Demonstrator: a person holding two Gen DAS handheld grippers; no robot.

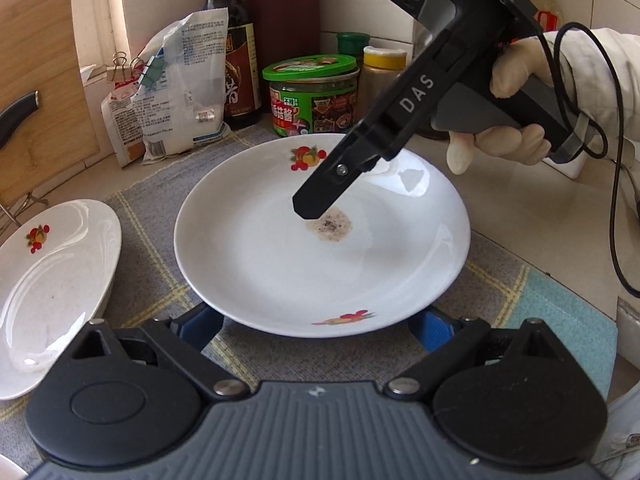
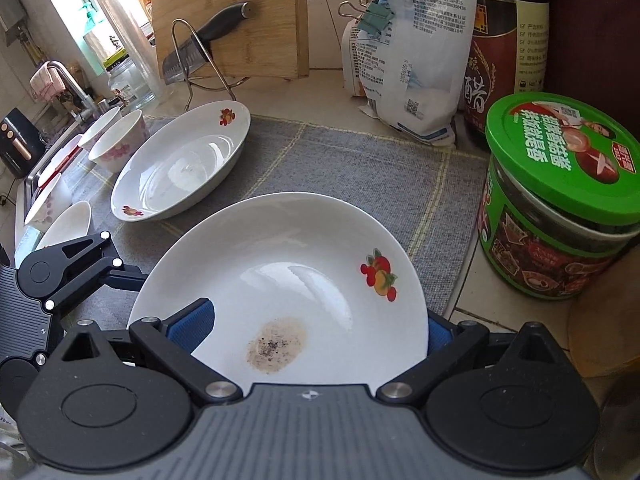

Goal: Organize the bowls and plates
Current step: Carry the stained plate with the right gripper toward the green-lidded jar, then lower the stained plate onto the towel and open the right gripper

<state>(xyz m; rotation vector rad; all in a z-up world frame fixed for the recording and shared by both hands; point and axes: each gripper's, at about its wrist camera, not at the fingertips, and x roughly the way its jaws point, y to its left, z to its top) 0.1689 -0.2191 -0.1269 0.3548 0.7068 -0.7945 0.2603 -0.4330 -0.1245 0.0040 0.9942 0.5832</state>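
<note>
The left gripper (image 1: 316, 324) sits at six o'clock in its own wrist view, jaws spread wide, the blue pads (image 1: 200, 330) flanking the near rim of the round plate (image 1: 320, 276) without visibly pressing on it. That plate rests on the grey checked mat (image 1: 160, 240) and carries a brown speckled stain (image 1: 329, 225) near its centre and fruit prints on the rim.

In the right wrist view the right gripper (image 2: 318, 330) also stands spread at six o'clock — one blue pad (image 2: 192, 330) lies over the plate's rim at seven o'clock, the other (image 2: 438, 334) just outside the rim at four o'clock. Whether either pad presses on the plate I cannot tell. From the left view, this gripper reaches down over the plate from one o'clock, held by a gloved hand (image 1: 504, 120), its tip just above the stain.

At nine o'clock of the round plate lies a second plate, oval (image 1: 52, 288), on the same mat and apart from the first. Beyond it, toward ten o'clock in the right view, stand two small floral bowls (image 2: 118, 142) near the sink edge.

Farther back — a green-lidded jar (image 1: 312, 92) at twelve o'clock, a dark sauce bottle (image 1: 236, 60), clipped bags (image 1: 176, 92), and a wooden cutting board (image 2: 232, 16) with a knife (image 2: 204, 36) in a wire rack.
</note>
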